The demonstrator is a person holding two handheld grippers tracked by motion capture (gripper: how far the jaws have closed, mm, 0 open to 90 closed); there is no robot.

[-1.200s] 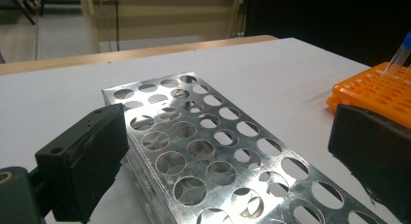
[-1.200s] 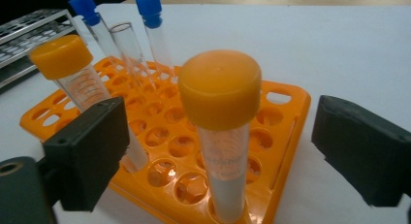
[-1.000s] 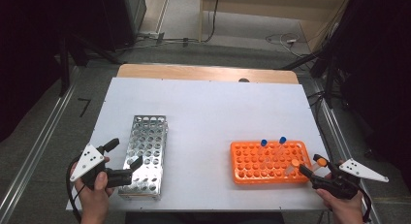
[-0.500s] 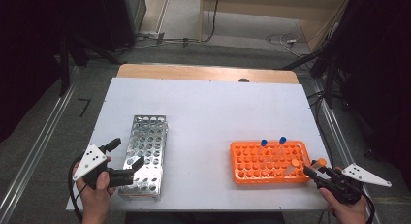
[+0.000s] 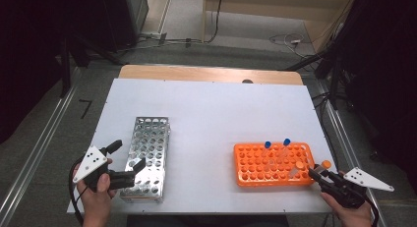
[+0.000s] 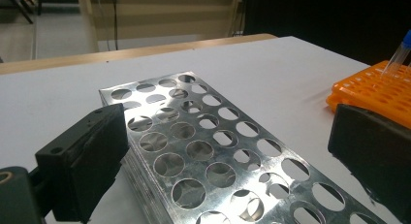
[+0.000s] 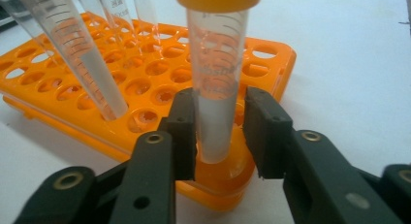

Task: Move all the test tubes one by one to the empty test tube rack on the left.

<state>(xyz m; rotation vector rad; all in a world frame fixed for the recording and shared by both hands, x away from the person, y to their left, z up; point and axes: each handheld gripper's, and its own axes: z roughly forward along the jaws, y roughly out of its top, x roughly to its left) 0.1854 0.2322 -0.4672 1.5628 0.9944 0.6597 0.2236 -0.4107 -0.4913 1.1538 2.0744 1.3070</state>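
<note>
My right gripper (image 7: 220,124) had just been closing around the orange-capped tube (image 7: 216,78) (corner hole, orange rack (image 7: 145,83)), pads not yet pressing; I judged a straight lift best. Left gripper (image 6: 218,156) stood open.

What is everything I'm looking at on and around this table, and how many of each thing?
Orange rack: one, orange plastic, near right of the table.
Orange-capped tubes: two, clear; one at the rack's near right corner between the right gripper's jaws, the other standing in the rack just left of it.
Blue-capped tubes: two, clear, standing at the rack's far side.
Metal rack: one, silver, empty holes, near left of the table.
Table: one, white top with a wooden far edge.
Cables: several, on the floor beyond the table.
Left gripper: one, black, open, its jaws either side of the metal rack's near end.
Right gripper: one, black, jaws just closing around the tube; one side seems not yet touching.
</note>
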